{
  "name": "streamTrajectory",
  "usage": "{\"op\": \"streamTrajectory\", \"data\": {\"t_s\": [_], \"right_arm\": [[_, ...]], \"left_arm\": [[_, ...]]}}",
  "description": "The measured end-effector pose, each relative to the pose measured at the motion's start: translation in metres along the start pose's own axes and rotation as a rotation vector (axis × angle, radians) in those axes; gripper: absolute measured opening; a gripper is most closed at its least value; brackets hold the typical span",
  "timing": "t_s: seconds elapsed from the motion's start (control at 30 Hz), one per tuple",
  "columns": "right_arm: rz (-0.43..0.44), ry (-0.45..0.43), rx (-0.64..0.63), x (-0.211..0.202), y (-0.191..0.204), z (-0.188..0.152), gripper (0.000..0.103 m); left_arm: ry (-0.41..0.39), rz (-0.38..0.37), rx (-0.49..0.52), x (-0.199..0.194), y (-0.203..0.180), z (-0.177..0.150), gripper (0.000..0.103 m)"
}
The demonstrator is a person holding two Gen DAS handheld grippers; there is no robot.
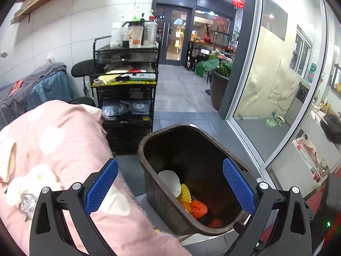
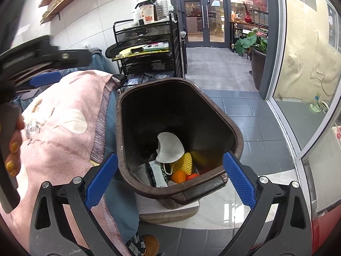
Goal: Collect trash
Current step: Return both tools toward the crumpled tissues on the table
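Both grippers, left gripper and right gripper, have jaws wide apart, gripping nothing; brown trash bin sits right between them, white mask inside.

No legible text anywhere.

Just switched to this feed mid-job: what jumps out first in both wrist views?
The dark brown trash bin fills the centre, open, with a white face mask, yellow foam net and an orange at its bottom. Left of it lies a pink blanket carrying a crumpled foil scrap. Both the left gripper and right gripper are wide open, holding nothing.
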State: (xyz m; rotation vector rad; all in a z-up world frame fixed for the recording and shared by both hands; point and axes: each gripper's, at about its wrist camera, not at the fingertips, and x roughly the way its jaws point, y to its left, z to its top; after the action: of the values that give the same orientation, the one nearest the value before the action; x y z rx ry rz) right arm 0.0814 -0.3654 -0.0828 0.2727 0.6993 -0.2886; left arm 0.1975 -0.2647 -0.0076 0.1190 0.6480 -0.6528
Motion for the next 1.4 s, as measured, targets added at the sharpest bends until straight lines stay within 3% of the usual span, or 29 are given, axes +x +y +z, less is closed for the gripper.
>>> {"op": "streamTrajectory", "data": {"t_s": [0.33, 1.07, 1.4], "right_arm": [[0.044, -0.014, -0.04, -0.001, 0.028, 0.007, 0.097], [0.229, -0.027, -0.225, -0.005, 0.13, 0.017, 0.097], [0.285, -0.01, -0.351, -0.001, 0.177, 0.024, 0.097]], "left_arm": [[-0.083, 0.003, -0.059, -0.046, 0.024, -0.017, 0.097], [-0.123, 0.269, -0.202, -0.125, 0.117, -0.086, 0.097], [-0.062, 0.368, -0.273, -0.146, 0.162, -0.123, 0.097]]}}
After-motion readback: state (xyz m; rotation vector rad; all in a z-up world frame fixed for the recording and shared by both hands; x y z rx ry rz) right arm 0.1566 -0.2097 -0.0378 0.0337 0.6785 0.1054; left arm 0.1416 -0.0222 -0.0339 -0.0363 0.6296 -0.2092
